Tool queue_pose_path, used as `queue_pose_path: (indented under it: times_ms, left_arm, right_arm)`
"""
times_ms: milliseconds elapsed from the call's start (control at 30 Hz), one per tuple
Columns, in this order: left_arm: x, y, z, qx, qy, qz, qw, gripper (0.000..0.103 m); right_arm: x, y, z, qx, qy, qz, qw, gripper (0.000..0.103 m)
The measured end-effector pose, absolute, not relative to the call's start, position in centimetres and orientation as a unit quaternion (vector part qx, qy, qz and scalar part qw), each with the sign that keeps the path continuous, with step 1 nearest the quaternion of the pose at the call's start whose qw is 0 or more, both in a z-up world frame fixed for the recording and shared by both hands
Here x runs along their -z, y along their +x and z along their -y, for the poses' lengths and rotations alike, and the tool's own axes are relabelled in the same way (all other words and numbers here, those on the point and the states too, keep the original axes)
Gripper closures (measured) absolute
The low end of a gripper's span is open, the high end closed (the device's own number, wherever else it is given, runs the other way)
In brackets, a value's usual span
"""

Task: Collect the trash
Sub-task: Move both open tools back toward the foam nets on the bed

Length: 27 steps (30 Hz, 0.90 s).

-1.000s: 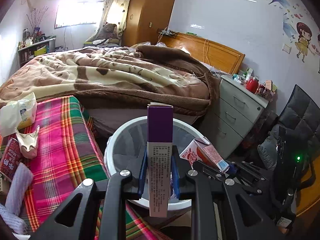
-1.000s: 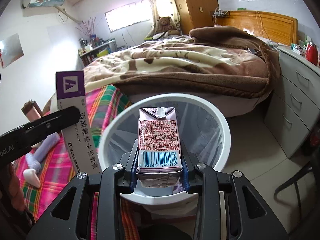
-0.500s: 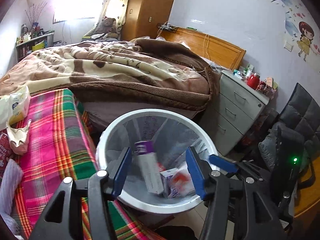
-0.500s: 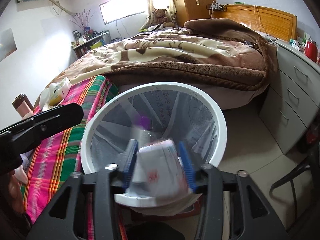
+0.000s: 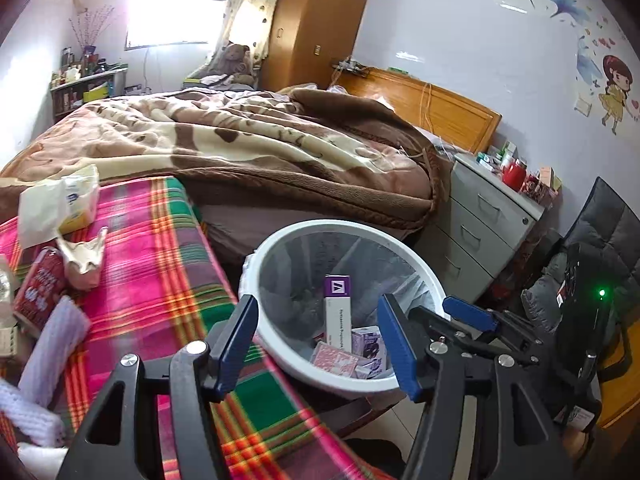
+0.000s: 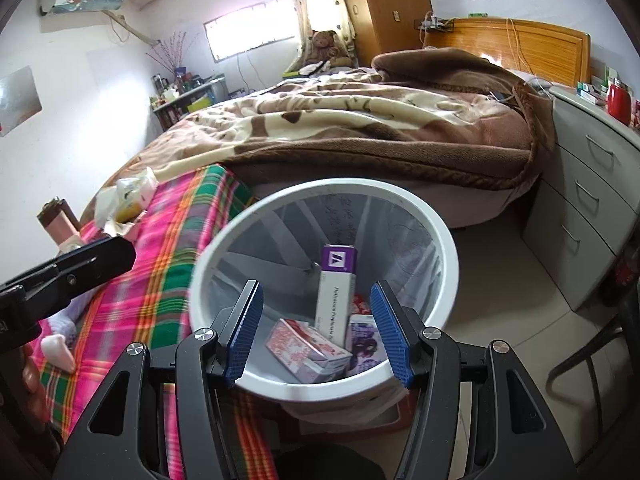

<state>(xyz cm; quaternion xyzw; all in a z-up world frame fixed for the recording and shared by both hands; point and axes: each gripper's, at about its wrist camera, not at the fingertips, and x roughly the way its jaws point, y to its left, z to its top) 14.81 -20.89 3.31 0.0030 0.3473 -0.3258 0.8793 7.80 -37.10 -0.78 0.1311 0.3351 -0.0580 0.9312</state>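
A white waste bin (image 5: pixel 340 225) (image 6: pixel 332 186) stands on the floor beside the plaid-covered surface (image 5: pixel 160 264). Inside it a purple-and-white box (image 5: pixel 338 312) (image 6: pixel 336 292) leans upright, with a pink milk carton (image 5: pixel 334 360) (image 6: pixel 304 346) and a small purple pack (image 5: pixel 370 340) at the bottom. My left gripper (image 5: pixel 317 300) hangs over the bin's near rim, its jaws opening with nothing held between them. My right gripper (image 6: pixel 316 285) is open and empty above the bin; its blue finger (image 5: pixel 470 314) shows in the left wrist view.
On the plaid cloth lie a tissue pack (image 5: pixel 60 204), crumpled paper (image 5: pixel 84 256), a red packet (image 5: pixel 38 284) and white knit fabric (image 5: pixel 52 340). A bed with a brown blanket (image 5: pixel 260 152) is behind the bin, grey drawers (image 5: pixel 488 216) and a black chair (image 5: pixel 600 232) to the right.
Both grippers let go: the purple-and-white box and the pink carton dropped into the bin and now rest inside. The left gripper's view shifted, so the bin sits further right.
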Motion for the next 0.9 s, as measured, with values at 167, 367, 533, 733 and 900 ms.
queue_pose_path:
  times_ms: [167,367,533,733,900]
  left_arm:
    - [-4.0,13.7,17.8,0.303,0.005,-0.33,0.894,0.037]
    - [-4.5,12.7,14.0,0.284,-0.001,-0.318,0.904,0.035]
    - [-4.3,12.2,10.8,0.263,-0.005,-0.318,0.911,0.035]
    - [-4.1,11.5,6.6,0.23,-0.019,-0.317,0.92,0.035]
    - [-3.8,11.1,2.9,0.198,-0.028,-0.32,0.926,0.034]
  right_arm:
    - [0.2,7.3,35.6,0.045,0.127,-0.324,0.936,0.045]
    - [-0.1,7.3,33.1,0.014,0.116,-0.319,0.94,0.045]
    - [0.0,7.3,30.8,-0.011,0.113,-0.322,0.94,0.045]
    - [-0.1,7.3,27.8,-0.049,0.102,-0.326,0.939,0.045]
    - [-0.1,7.5,24.8,-0.088,0.086,-0.328,0.937,0.045]
